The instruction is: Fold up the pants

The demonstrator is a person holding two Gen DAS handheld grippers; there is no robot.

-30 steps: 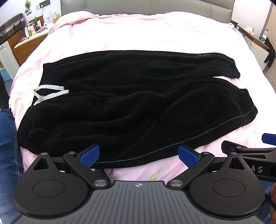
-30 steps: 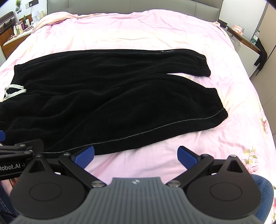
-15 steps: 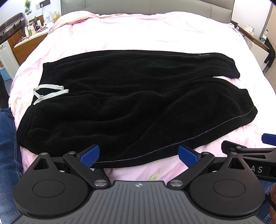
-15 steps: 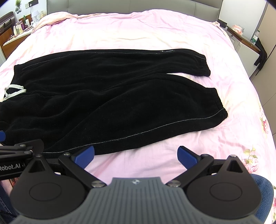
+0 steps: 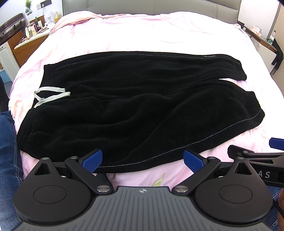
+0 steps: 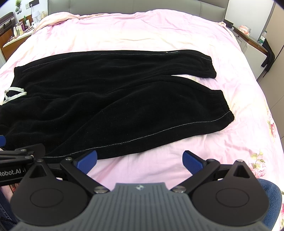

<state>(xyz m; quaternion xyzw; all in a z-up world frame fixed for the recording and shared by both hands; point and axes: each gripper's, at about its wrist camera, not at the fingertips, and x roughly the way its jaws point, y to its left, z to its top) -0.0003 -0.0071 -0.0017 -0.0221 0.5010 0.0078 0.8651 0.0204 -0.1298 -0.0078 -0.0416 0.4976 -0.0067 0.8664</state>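
Note:
Black fleece pants point(image 5: 134, 106) lie spread flat across the pink bed, waistband with a white drawstring point(image 5: 49, 95) at the left, both leg cuffs at the right. They also show in the right wrist view point(image 6: 115, 103). My left gripper point(image 5: 142, 160) is open and empty, held just short of the pants' near hem. My right gripper point(image 6: 140, 160) is open and empty over bare sheet in front of the near leg. Each gripper's side shows in the other's view.
The pink sheet point(image 6: 159, 32) covers a wide bed with a grey headboard point(image 5: 159, 7). A nightstand with bottles point(image 5: 33, 30) stands at the far left, a shelf point(image 6: 252, 35) at the far right. The person's jeans point(image 5: 8, 151) are at the near left edge.

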